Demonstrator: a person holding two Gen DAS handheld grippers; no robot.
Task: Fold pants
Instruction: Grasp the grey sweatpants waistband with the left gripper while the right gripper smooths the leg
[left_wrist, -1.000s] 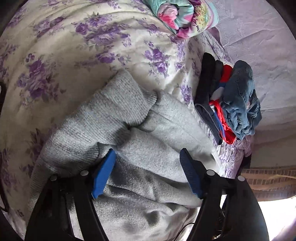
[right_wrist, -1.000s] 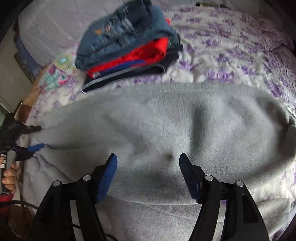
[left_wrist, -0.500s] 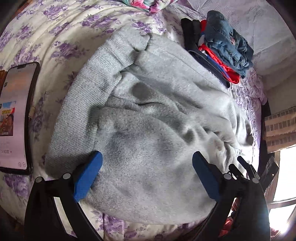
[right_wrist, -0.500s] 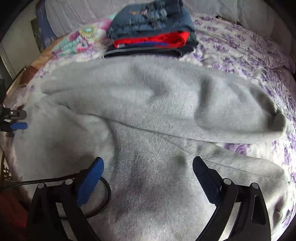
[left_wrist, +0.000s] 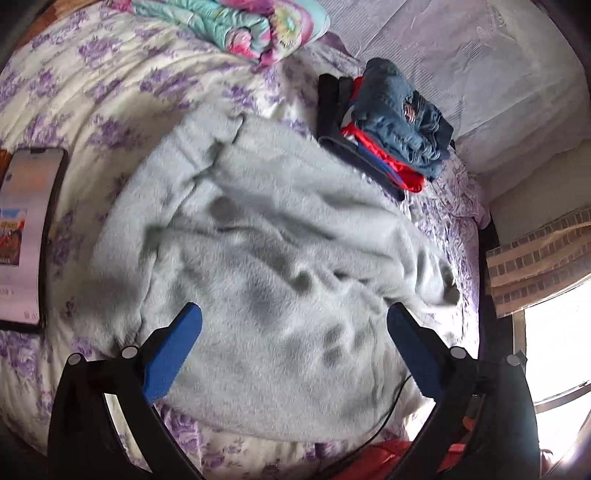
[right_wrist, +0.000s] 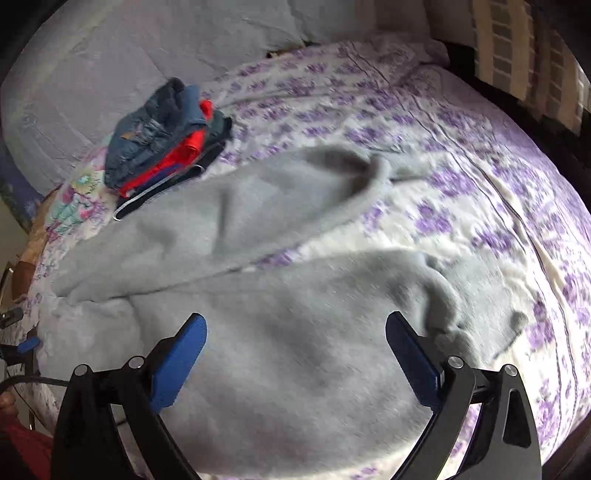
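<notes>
Grey fleece pants (left_wrist: 277, 240) lie spread and rumpled on a purple-flowered bedspread (left_wrist: 110, 92). My left gripper (left_wrist: 293, 314) hovers over their near part with its jaws wide and still opening. Nothing is between the blue pads, and the cloth lies below them. In the right wrist view the pants (right_wrist: 258, 206) show two legs running to the right, with a strip of bedspread (right_wrist: 461, 184) between them. My right gripper (right_wrist: 294, 320) stands open above the nearer leg and holds nothing. A blue fingertip (right_wrist: 28, 343) of the left gripper shows at the far left edge.
A stack of folded clothes (left_wrist: 388, 136), with denim on top of red and black, sits just beyond the pants (right_wrist: 166, 144). A phone (left_wrist: 26, 236) lies on the bed at the left. A bright folded blanket (left_wrist: 240, 26) is at the head, and a black cable (left_wrist: 388, 413) runs by the near edge.
Both pairs of jaws have spread much wider. Both grippers have drawn back from the pants, so more cloth is in view. The right view has swung right towards the leg ends.
</notes>
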